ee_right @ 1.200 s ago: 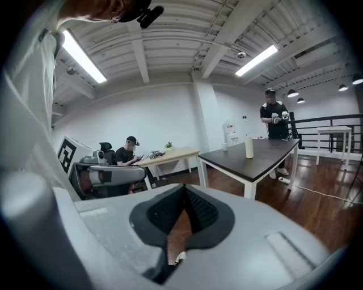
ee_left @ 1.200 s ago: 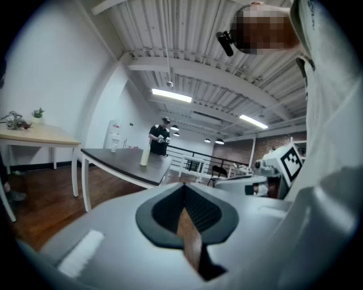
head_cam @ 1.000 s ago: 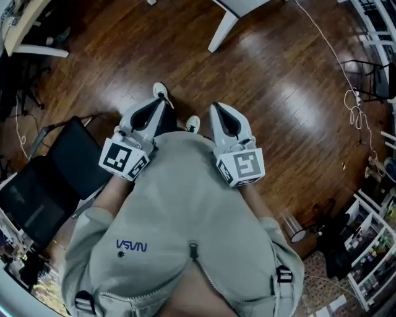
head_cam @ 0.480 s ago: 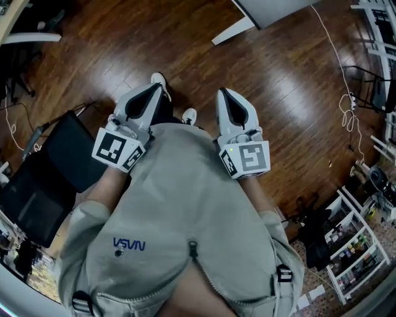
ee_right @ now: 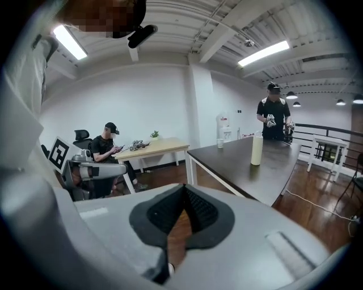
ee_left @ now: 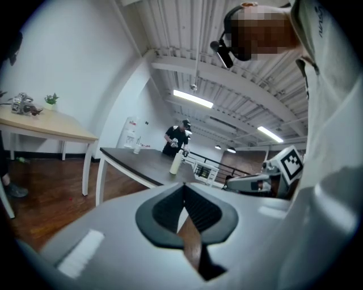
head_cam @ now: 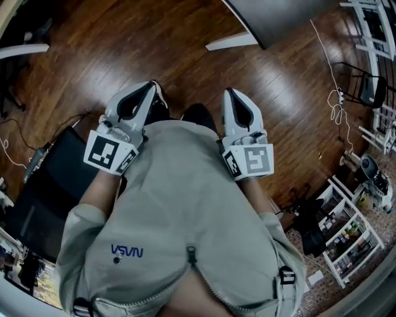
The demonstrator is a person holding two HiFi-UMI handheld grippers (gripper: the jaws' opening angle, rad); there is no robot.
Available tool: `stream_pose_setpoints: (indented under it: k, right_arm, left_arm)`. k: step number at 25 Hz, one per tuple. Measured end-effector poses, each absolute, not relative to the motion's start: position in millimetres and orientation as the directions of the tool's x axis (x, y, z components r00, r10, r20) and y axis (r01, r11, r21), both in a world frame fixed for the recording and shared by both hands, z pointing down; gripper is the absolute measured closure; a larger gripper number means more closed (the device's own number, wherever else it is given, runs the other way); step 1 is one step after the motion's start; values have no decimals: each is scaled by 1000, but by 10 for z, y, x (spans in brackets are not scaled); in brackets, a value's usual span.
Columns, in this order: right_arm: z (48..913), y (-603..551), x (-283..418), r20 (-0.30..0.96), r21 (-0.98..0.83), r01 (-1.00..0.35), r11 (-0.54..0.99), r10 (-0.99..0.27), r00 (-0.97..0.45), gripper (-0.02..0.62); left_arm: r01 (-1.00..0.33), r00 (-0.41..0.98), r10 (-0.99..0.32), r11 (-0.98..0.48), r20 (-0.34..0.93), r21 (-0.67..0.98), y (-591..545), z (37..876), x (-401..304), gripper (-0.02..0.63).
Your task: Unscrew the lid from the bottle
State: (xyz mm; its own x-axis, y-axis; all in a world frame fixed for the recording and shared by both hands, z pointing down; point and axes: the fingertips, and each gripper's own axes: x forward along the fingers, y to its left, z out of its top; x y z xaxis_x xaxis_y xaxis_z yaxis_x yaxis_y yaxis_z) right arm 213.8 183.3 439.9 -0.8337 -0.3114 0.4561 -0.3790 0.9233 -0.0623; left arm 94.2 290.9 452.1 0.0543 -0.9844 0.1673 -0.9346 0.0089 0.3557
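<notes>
1. Right now the left tongs [head_cam: 143,90] and the right tongs [head_cam: 230,94] are both shut tight with nothing between them. They are held at the person's front, well short of the table [head_cam: 278,15]. If they reach the bottle like this, they would shove it rather than take hold of it.
2. Nearer the table, its white leg [head_cam: 230,42] and corner lie on the way in. Tongs carried low could knock against them.
3. Off to the right of the table, a loose cable [head_cam: 337,99] trails over the floor. A wide step that way could snag a foot.
4. On the table, toward its far end, the bottle [ee_right: 257,149] stands upright with its lid [ee_right: 258,134] still on, and a cup [ee_right: 220,143] sits further along. The bottle looks tall and slim, so a push high up would likely tip it. If only the lid is gripped, the whole bottle may spin instead of opening.
5. At the far end of the table, just past the bottle, a second person [ee_right: 274,116] stands working. A long reach could crowd them.
6. Compared with a second ago, both tongs have stayed shut but sit wider apart. The white shoes seen between them are almost hidden. The table corner has come further into the head view, so the person seems closer to it.
</notes>
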Motion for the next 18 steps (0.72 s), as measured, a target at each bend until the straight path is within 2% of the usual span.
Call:
stream_pose_setpoints:
  k: [10, 18]
  right_arm:
    - [4433, 1521, 1782, 426, -80, -386, 919, -319, -847, 597]
    - [4594, 1011, 1238, 407, -126, -340, 932, -264, -875, 597]
  left_arm:
    - [-947, 33, -976, 38, 215, 319, 2849, 4610, 712, 603]
    - [-936, -69, -963, 152, 259, 317, 2429, 4655, 156, 603]
